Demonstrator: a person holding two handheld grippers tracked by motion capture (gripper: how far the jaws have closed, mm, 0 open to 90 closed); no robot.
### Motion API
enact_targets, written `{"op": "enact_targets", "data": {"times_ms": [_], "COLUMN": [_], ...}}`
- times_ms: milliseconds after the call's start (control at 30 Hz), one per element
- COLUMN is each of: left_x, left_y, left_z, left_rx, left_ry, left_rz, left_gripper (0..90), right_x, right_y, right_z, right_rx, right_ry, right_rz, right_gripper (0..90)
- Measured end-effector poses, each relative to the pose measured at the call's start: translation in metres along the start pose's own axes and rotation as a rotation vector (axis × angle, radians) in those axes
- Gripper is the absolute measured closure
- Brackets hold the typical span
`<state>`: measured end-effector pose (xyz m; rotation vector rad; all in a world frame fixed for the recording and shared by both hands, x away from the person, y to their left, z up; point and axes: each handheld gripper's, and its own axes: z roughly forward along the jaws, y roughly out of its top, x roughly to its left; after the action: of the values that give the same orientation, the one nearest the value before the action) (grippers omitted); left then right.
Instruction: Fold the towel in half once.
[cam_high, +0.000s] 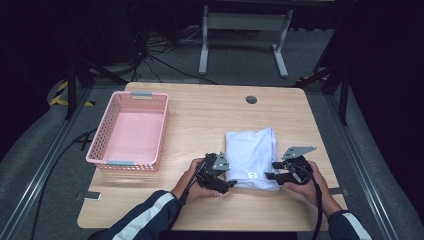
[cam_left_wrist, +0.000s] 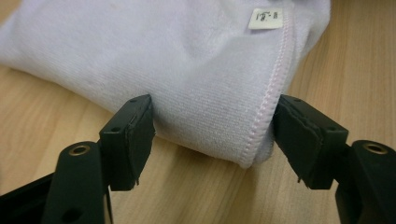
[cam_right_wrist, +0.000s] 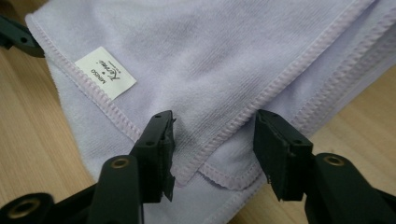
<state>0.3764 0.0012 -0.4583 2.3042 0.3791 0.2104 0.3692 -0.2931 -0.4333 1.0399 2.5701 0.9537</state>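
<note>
White folded towel (cam_high: 250, 155) with pale lilac stitched hem, white label (cam_right_wrist: 105, 72) – pink perforated basket (cam_high: 129, 131) – light wood tabletop (cam_high: 200, 107) – black grippers

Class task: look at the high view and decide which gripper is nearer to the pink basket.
Left. The left gripper sits at the towel's near left corner, just right of the basket; the right gripper is at the towel's right corner, farther off.

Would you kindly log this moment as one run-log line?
towel: folded, on table | left gripper: open at near edge | right gripper: open around corner | basket: empty
</note>
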Motion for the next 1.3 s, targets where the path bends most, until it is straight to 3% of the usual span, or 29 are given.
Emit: {"op": "enact_targets", "data": {"times_ms": [33, 67, 100, 267, 400, 467, 533, 600, 667, 767, 867, 1000, 1033, 1100, 1167, 1233, 1300], "left_x": [0.000, 0.000, 0.001, 0.000, -0.002, -0.002, -0.003, -0.006, -0.008, -0.009, -0.006, 0.000, 0.000, -0.001, -0.009, -0.013, -0.018], "left_y": [-0.001, -0.002, -0.002, -0.003, -0.003, -0.002, -0.001, 0.000, 0.002, 0.001, -0.002, -0.006, -0.004, -0.002, 0.005, 0.007, 0.008], "left_z": [0.001, 0.002, 0.002, 0.003, 0.002, 0.001, -0.003, -0.008, -0.011, -0.014, -0.023, -0.036, -0.036, -0.034, -0.024, -0.019, -0.012], "left_rx": [0.000, 0.010, 0.009, 0.018, 0.029, 0.027, 0.022, 0.020, 0.024, 0.042, 0.038, -0.030, -0.059, -0.067, -0.030, -0.019, 0.017], "left_ry": [0.008, 0.011, 0.007, 0.009, 0.011, 0.008, -0.014, -0.007, -0.019, -0.023, 0.002, 0.023, 0.017, 0.011, 0.000, -0.002, 0.010], "left_rz": [0.009, -0.009, -0.008, -0.023, -0.019, 0.002, 0.025, 0.047, 0.056, 0.052, 0.020, -0.034, -0.065, -0.064, -0.009, 0.009, 0.030], "left_gripper": [36.1, 38.2, 39.2, 39.8, 42.3, 45.5, 52.2, 60.0, 61.8, 55.0, 40.3, 32.6, 31.0, 28.0, 25.1, 24.7, 29.5], "right_x": [0.001, 0.004, 0.006, 0.015, 0.018, 0.019, 0.017, 0.014, 0.010, 0.010, 0.010, 0.005, 0.001, -0.003, -0.014, -0.019, -0.035], "right_y": [-0.001, -0.001, -0.001, -0.002, -0.005, -0.009, -0.015, -0.019, -0.021, -0.020, -0.013, 0.007, 0.014, 0.023, 0.047, 0.054, 0.064], "right_z": [0.000, -0.004, -0.006, -0.021, -0.038, -0.043, -0.040, -0.033, -0.028, -0.029, -0.040, -0.050, -0.050, -0.049, -0.039, -0.033, -0.015], "right_rx": [-0.002, -0.009, -0.018, -0.039, -0.074, -0.065, -0.037, 0.006, 0.017, 0.009, -0.053, -0.149, -0.176, -0.196, -0.217, -0.209, -0.190], "right_ry": [-0.004, 0.005, 0.000, 0.009, 0.024, 0.025, 0.023, 0.018, 0.005, -0.016, -0.057, -0.140, -0.141, -0.146, -0.179, -0.188, -0.206], "right_rz": [-0.022, -0.048, -0.064, -0.098, -0.077, -0.061, -0.035, -0.020, 0.020, 0.000, -0.023, -0.054, -0.056, -0.044, -0.053, -0.052, -0.022], "right_gripper": [61.7, 77.6, 82.3, 85.2, 82.8, 83.0, 81.8, 75.0, 66.7, 54.0, 51.1, 49.0, 48.5, 48.2, 47.0, 46.9, 48.2]}}
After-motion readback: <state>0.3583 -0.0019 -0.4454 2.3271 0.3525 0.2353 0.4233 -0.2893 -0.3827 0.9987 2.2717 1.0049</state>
